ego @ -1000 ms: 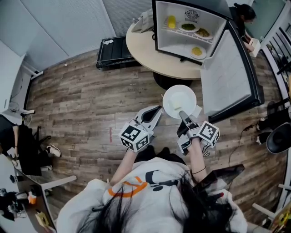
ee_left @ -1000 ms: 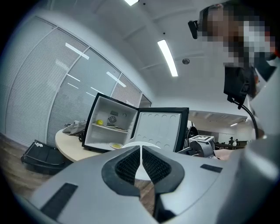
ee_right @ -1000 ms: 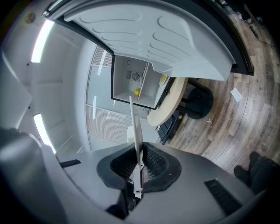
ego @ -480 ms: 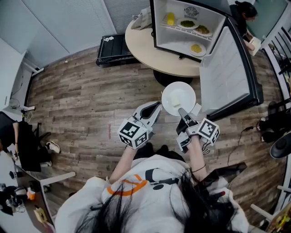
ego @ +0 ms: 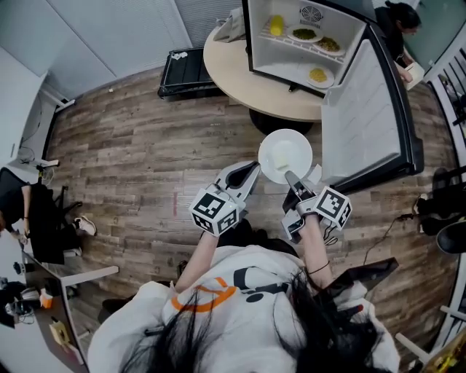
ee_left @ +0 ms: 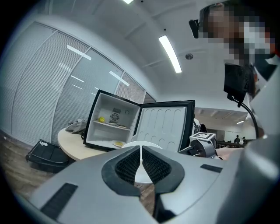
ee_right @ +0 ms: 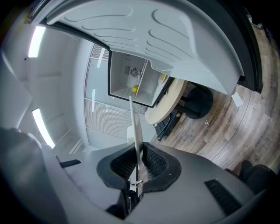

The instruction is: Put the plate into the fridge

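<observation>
A white plate (ego: 285,155) hangs in the air in front of me, over the wooden floor. My right gripper (ego: 293,181) is shut on its near rim. In the right gripper view the plate (ee_right: 134,127) stands edge-on, and the right gripper (ee_right: 138,164) pinches it between its pads. My left gripper (ego: 247,175) is shut and empty, just left of the plate; in its own view the left gripper (ee_left: 141,161) has the plate (ee_left: 151,145) showing behind it. The small fridge (ego: 302,36) stands on the round table (ego: 233,69) with its door (ego: 368,109) swung open.
Inside the fridge (ee_left: 111,124) are two plates of food (ego: 303,33) (ego: 317,75) and a yellow item (ego: 275,25). A black case (ego: 186,71) lies on the floor left of the table. A person (ego: 397,18) stands behind the fridge door. Another person (ego: 25,222) sits at far left.
The plate stays in the right gripper. Both grippers have drifted slightly up and towards the table, and the fridge sits a little higher in the head view.
</observation>
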Tool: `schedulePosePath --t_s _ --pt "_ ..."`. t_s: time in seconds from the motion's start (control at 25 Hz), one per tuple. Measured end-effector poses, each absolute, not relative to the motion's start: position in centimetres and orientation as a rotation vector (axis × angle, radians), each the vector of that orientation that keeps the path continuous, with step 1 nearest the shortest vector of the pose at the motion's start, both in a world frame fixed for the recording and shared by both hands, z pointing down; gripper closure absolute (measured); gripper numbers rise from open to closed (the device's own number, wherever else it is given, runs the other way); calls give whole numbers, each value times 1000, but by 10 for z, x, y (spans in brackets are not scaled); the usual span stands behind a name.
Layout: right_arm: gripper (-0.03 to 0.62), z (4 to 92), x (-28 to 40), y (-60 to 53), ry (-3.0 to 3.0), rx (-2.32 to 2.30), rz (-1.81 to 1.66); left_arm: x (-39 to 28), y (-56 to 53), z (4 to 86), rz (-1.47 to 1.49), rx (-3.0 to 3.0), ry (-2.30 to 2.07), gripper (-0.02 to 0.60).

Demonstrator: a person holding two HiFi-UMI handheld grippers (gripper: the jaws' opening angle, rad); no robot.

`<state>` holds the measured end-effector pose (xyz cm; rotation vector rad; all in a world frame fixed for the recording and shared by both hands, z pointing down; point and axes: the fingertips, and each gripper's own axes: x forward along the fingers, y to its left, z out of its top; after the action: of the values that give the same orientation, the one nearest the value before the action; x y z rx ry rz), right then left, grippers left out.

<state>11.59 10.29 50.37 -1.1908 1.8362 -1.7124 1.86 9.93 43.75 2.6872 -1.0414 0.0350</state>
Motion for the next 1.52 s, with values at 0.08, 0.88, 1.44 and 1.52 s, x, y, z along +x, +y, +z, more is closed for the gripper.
schedulePosePath --t_s 0.08,0.88,1.44,1.52 --pt "563 504 115 99 1841 -1172 -1707 21 96 438 44 2688 -1044 572" --pt "563 513 106 10 1822 -1219 -1691 14 0 446 57 2701 -983 572" --pt "563 515 93 -86 1730 -1320 -1655 2 -106 441 61 2749 -833 572" --pt "563 516 91 -100 1716 -1325 -1640 0 -120 441 66 2761 -807 572"
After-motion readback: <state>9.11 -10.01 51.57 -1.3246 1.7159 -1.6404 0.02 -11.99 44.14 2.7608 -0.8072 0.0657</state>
